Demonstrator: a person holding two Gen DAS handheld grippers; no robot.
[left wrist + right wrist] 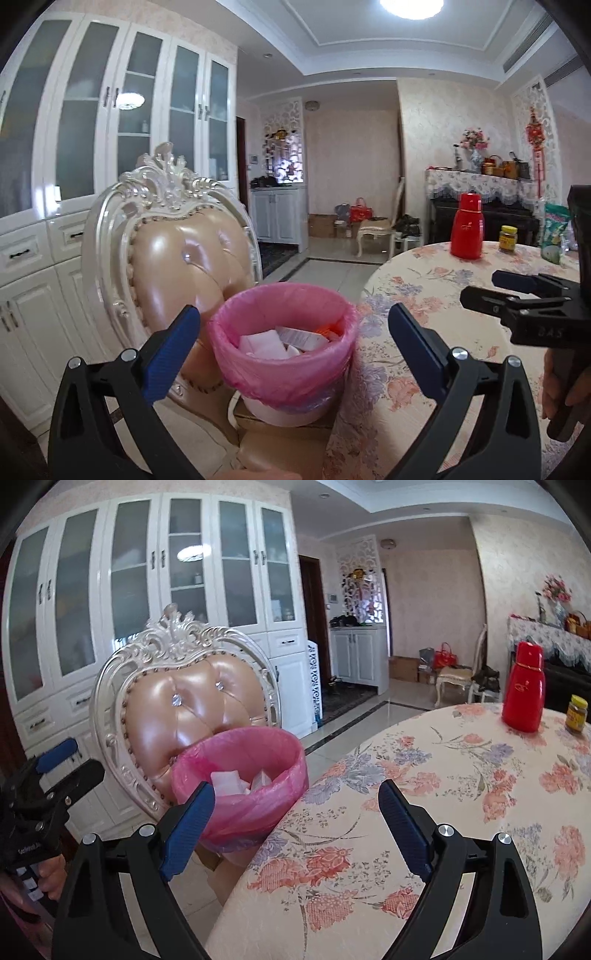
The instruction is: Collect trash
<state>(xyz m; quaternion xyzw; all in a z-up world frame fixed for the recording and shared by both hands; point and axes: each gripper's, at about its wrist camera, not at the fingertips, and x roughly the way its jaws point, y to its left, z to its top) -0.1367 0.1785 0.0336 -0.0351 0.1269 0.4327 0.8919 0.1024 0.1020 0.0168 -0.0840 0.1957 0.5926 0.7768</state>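
Wastebasket [284,354], pink-lined, on chair seat [258,454] beside table edge [369,369]: holds white papers [264,343]. Left gripper [291,343], right gripper [295,827]: both spread apart, empty.

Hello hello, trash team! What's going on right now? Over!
Left gripper open, empty. Right gripper open, empty. Pink-lined trash bin sits on the chair, already holding paper scraps. Nothing blocking.

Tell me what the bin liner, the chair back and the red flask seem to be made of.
Bin liner: thin pink plastic film, translucent and wrinkled over the rim. Chair back: glossy tufted padding, probably leather or faux leather, with bright highlights, in a carved pearly-white frame. Red flask: smooth, glossy shell, likely plastic or painted metal.
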